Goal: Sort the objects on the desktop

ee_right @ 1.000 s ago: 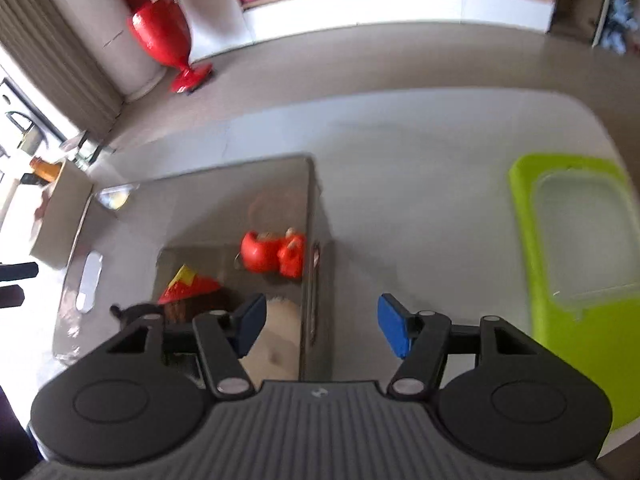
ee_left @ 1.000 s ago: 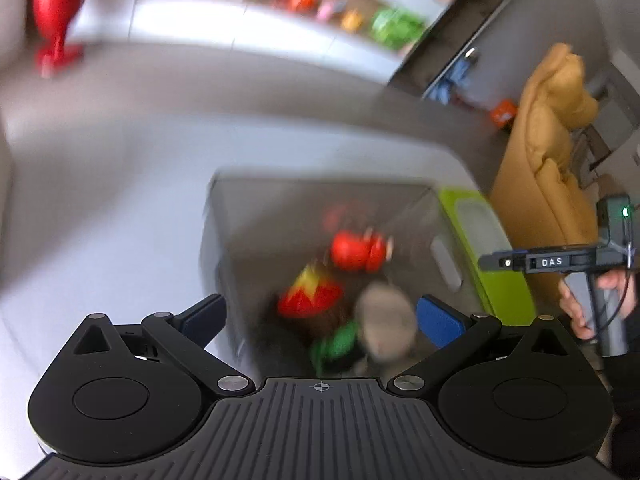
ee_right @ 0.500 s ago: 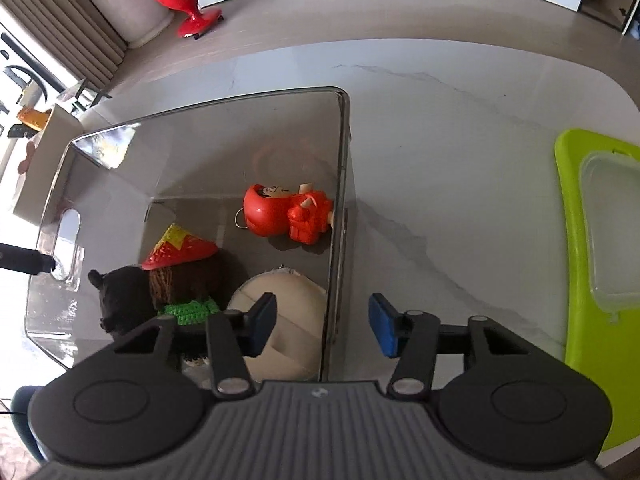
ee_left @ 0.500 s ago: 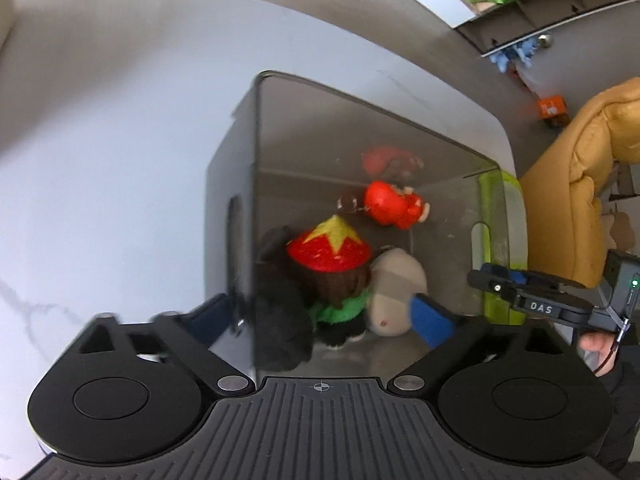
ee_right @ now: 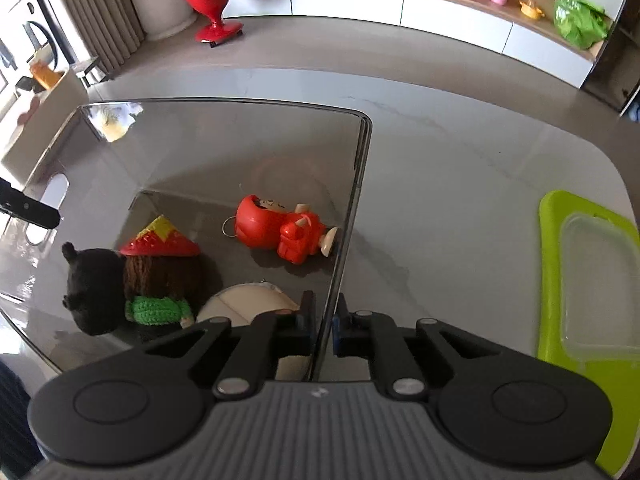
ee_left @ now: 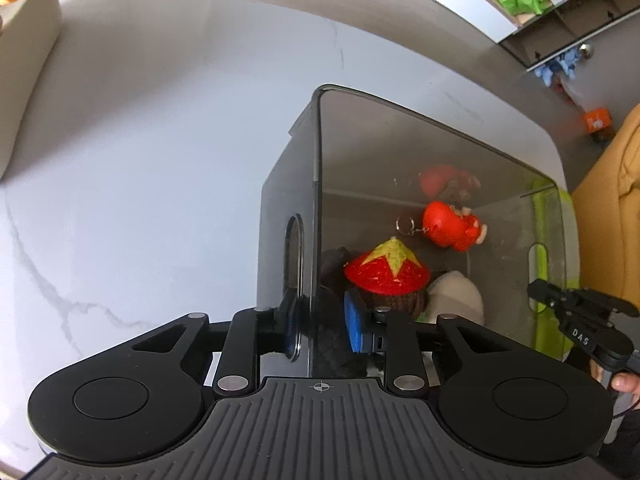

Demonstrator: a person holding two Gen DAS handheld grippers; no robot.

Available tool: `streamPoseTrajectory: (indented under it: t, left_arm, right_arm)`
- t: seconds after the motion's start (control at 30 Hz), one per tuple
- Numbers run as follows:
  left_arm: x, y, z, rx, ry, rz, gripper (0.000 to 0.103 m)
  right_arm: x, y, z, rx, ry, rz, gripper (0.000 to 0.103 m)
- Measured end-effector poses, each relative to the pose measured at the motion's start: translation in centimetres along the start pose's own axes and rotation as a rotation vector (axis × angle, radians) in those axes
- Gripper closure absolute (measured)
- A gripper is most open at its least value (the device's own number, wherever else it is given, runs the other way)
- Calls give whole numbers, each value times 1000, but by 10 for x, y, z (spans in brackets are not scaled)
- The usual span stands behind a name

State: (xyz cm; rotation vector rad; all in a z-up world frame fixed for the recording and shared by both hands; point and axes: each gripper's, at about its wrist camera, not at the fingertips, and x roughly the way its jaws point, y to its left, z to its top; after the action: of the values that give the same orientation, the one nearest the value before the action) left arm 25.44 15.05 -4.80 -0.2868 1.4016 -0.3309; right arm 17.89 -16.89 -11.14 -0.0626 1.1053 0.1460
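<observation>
Bin (ee_right: pixel 224 148), smoky and clear-walled, was stood on the marble table (ee_right: pixel 460 184). Its left wall was clamped by the left gripper (ee_left: pixel 320 326), its right wall by the right gripper (ee_right: pixel 323 330). Toys lay inside; a green lid (ee_right: pixel 556 280) lay at 3 o'clock.

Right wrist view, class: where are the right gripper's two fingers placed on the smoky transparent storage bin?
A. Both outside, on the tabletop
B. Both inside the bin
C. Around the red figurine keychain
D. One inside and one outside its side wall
D: the right gripper straddles the storage bin wall, one finger on each face.
</observation>
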Motion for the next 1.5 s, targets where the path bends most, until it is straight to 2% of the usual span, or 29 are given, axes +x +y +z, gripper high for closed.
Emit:
streamPoseTrajectory:
  t: [0.17, 0.37, 0.5, 0.6, 0.7, 0.73, 0.77, 0.8, 0.87, 0.93, 1.0, 1.1, 1.17, 1.23, 1.27, 1.33, 1.4, 1.47, 1.5]
  left_arm:
    - [-6, -5, -34, 20, 34, 0, 76]
    - [-12, -14, -73, 44, 76, 17, 69]
    - [-13, -14, -77, 40, 59, 10, 66]
    - [-13, -14, -75, 42, 52, 8, 63]
    - [-13, -6, -73, 33, 64, -24, 60]
    - [-14, -2, -72, 23, 68, -44, 59]
    - [-16, 4, -72, 12, 70, -68, 51]
    - [-18, 10, -72, 5, 73, -99, 28]
    - [-24, 14, -74, 7, 55, -158, 4]
    - [-36, 22, -78, 10, 25, -218, 4]
    - [-46, 33, -82, 18, -13, -307, 4]
    - [-60, 39, -87, 27, -69, -356, 4]
    - [-66, 30, -87, 71, -126, -306, 3]
    - [-71, 19, -85, 140, -210, -218, 3]
    - [-72, 14, -84, 170, -253, -178, 3]
    - [-73, 15, -82, 167, -309, -174, 3]
    - [-67, 23, -82, 126, -326, -203, 2]
    - [-67, 29, -82, 132, -323, -147, 2]
    - [-68, 30, -85, 139, -345, -102, 2]
  right_arm:
    - [-13, 0, -21, -20, 18, 7, 95]
    - [-29, 3, -54, -33, 75, 5, 95]
    - [-37, 6, -70, 2, 98, -8, 94]
    - [-38, 5, -70, 38, 95, -10, 94]
    - [-36, 4, -69, 41, 96, -12, 94]
    - [-35, 4, -68, 36, 102, -16, 91]
    - [-36, 3, -69, 36, 105, -25, 81]
    - [-38, -2, -71, 44, 96, -48, 74]
    - [-51, -9, -72, 23, 80, -94, 51]
    - [-59, -12, -73, -5, 70, -121, 42]
    - [-73, -11, -72, -20, 57, -125, 42]
    - [-100, 3, -63, -93, -18, -201, 39]
    - [-118, 19, -55, -167, -92, -277, 29]
    - [-132, 39, -48, -232, -186, -333, 29]
    - [-137, 51, -45, -264, -233, -330, 27]
    - [-135, 72, -36, -301, -240, -220, 24]
    - [-115, 90, -27, -308, -146, -98, 25]
    - [-86, 109, -19, -349, -24, -16, 28]
    - [-70, 120, -17, -382, 35, 9, 28]
